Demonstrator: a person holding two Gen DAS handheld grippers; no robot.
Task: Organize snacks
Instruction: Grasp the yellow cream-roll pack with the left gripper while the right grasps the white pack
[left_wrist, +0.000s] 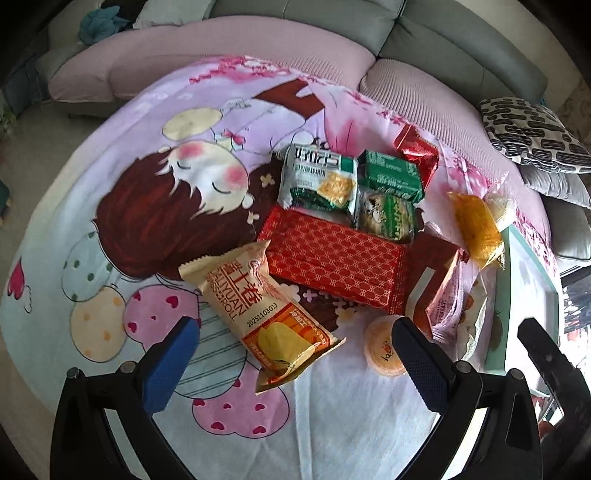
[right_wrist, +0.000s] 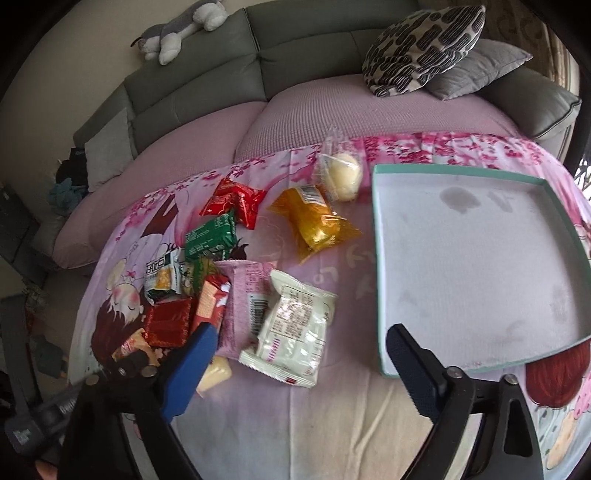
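Note:
Snack packets lie scattered on a cartoon-print cloth. In the left wrist view my left gripper is open over a beige egg-roll packet, beside a large red patterned packet, green-white packets and an orange jelly cup. In the right wrist view my right gripper is open and empty above a white packet lying on a pink packet. A shallow teal-rimmed box, empty, sits to its right. An orange packet and a clear-wrapped bun lie behind.
A grey sofa with a pink cover runs behind the cloth, with patterned and grey cushions and a plush toy. A red foil packet and a dark green packet lie at mid-left. The other gripper shows at the lower left.

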